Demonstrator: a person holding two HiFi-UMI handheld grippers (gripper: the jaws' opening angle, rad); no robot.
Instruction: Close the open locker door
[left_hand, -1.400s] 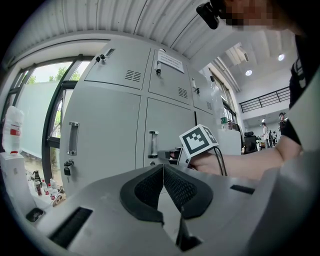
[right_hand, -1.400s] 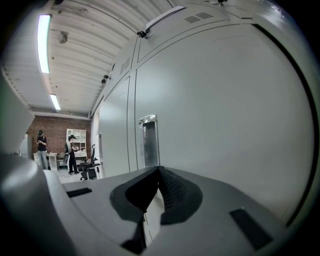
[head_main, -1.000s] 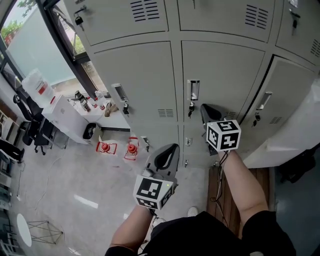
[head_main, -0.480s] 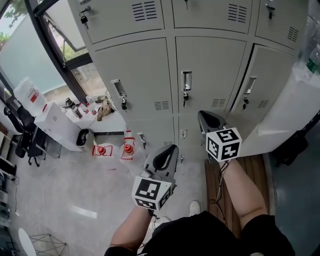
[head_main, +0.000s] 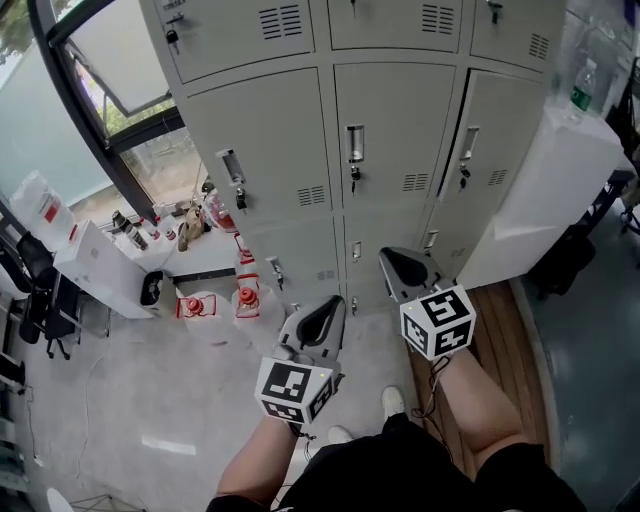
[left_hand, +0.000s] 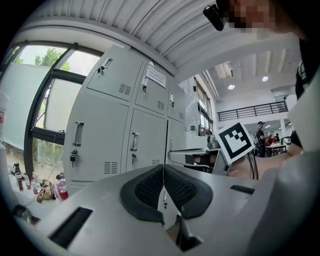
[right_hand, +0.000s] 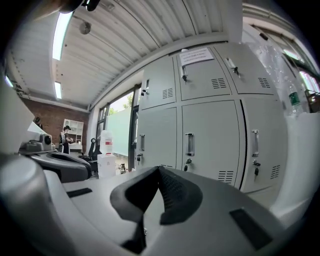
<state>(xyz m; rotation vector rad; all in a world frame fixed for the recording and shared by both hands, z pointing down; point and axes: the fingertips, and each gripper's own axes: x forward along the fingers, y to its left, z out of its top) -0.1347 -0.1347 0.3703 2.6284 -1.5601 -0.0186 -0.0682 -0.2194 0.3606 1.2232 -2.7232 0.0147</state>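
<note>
Three grey doors make up the locker row we face. The locker door (head_main: 492, 150) at its right end is not fully home: a dark gap runs down its handle-side edge, beside the handle (head_main: 467, 145), so it stands slightly ajar. The right gripper view shows the same dark seam on that door (right_hand: 260, 145). The middle door (head_main: 390, 140) and the left door (head_main: 265, 150) next to it sit flush. In the head view our right gripper (head_main: 398, 265) shows below and left of the ajar door, apart from it. Its own view shows its pads (right_hand: 172, 192) pressed together with nothing between them. Our left gripper (head_main: 325, 312) hangs further left and nearer to us, clear of the lockers. Its pads (left_hand: 180, 190) meet in a thin line and hold nothing. Just right of the ajar door stands a tall white block (head_main: 540, 200) with a plastic bottle (head_main: 583, 88) on top. A wooden strip (head_main: 500, 340) of floor lies at its foot. Well off to the left we see a window (head_main: 110, 50) and a low white table (head_main: 110, 255) with small bottles on it.
</note>
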